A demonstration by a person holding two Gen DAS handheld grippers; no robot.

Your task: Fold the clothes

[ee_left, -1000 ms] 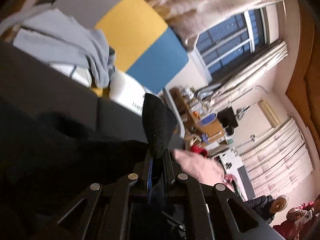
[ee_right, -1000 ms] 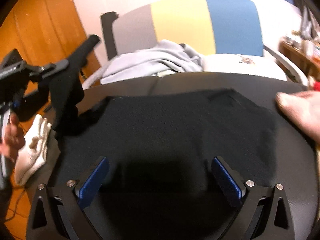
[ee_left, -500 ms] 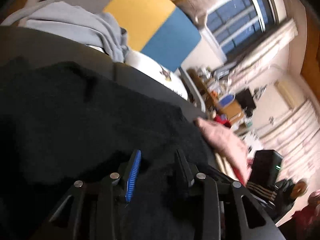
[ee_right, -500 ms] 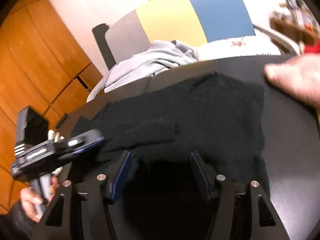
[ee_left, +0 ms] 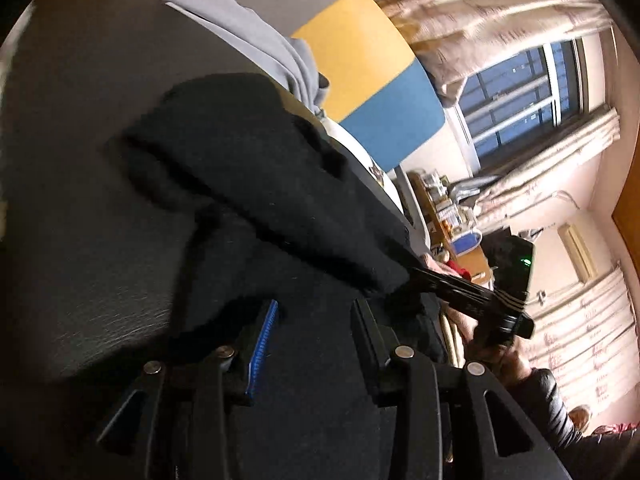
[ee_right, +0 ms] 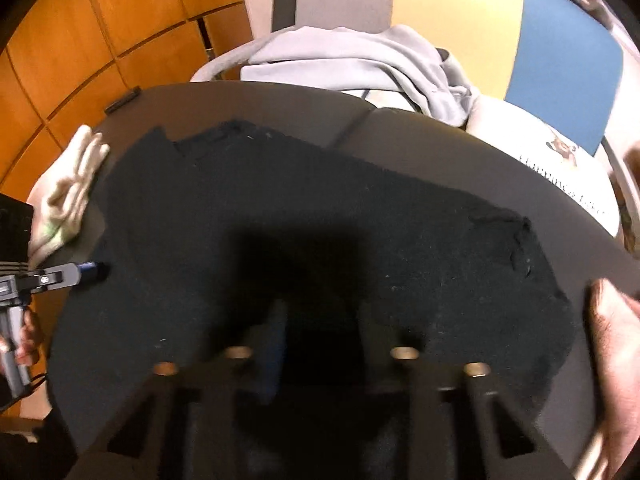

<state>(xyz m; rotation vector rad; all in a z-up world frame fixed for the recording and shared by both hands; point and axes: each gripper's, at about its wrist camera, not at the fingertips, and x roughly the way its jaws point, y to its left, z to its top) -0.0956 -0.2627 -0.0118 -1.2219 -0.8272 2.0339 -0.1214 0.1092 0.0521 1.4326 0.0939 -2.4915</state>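
Both tongs sit low over the black garment (ee_right: 320, 216) spread flat on the dark round desk (ee_right: 440, 132) — the left tongs (ee_left: 312, 320) stand parted with black cloth between the fingers, nothing pinched; the right tongs (ee_right: 320, 320) are also parted, in shadow over the near hem. A bare hand (ee_right: 616, 344) rests at the desk's right edge. Beyond, a grey sweatshirt (ee_right: 352, 56) lies heaped on a chair (ee_right: 560, 40) — grey, yellow and blue-backed.

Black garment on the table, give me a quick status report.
Left gripper open over the cloth. Right gripper open, low over black garment, spread on the table. Bare hand at its right edge.
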